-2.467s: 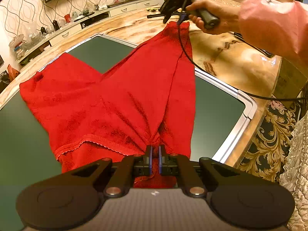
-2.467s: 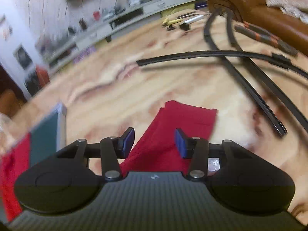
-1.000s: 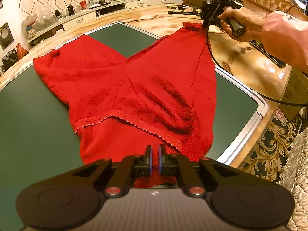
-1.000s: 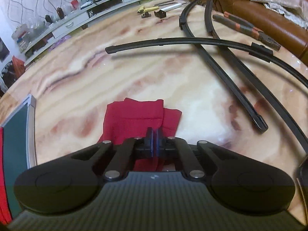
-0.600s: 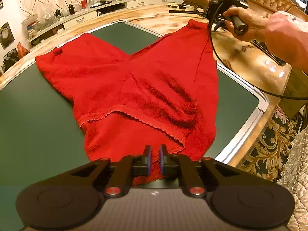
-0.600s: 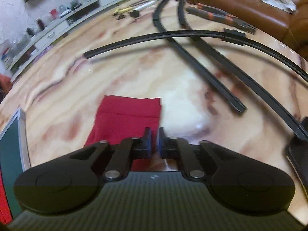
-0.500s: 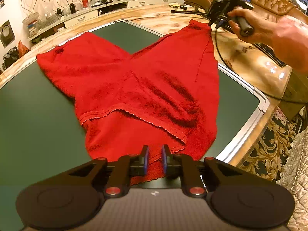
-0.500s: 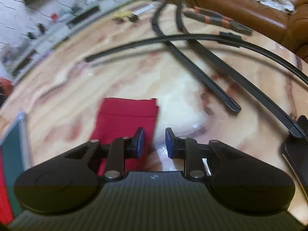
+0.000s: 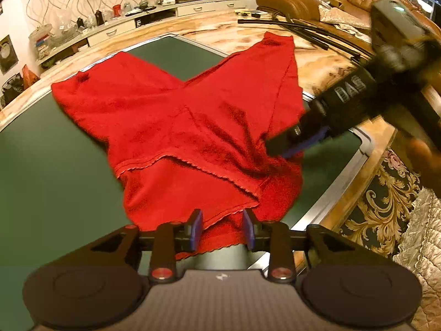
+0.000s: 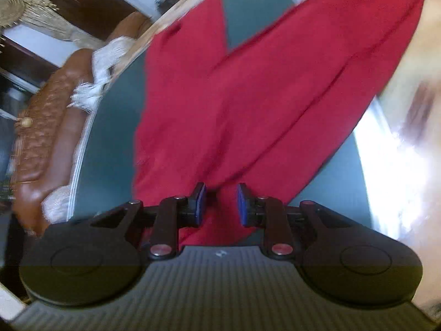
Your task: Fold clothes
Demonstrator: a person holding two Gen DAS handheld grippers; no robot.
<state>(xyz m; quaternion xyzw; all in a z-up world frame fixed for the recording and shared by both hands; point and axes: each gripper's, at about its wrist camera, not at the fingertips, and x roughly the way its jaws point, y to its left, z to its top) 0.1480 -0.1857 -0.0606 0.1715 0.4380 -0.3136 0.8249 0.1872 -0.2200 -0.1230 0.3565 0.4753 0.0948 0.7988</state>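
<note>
The red garment (image 9: 198, 127) lies spread on the green mat (image 9: 55, 171) of the marble table (image 9: 242, 30), with one leg reaching past the mat's edge onto the marble. The left gripper (image 9: 222, 229) has just been opening; its jaws now stand apart over the near hem and the pads do not press on it. The right gripper (image 10: 220, 204) is blurred, low over the cloth, its jaws also apart, with red fabric seen between them but not clamped.
</note>
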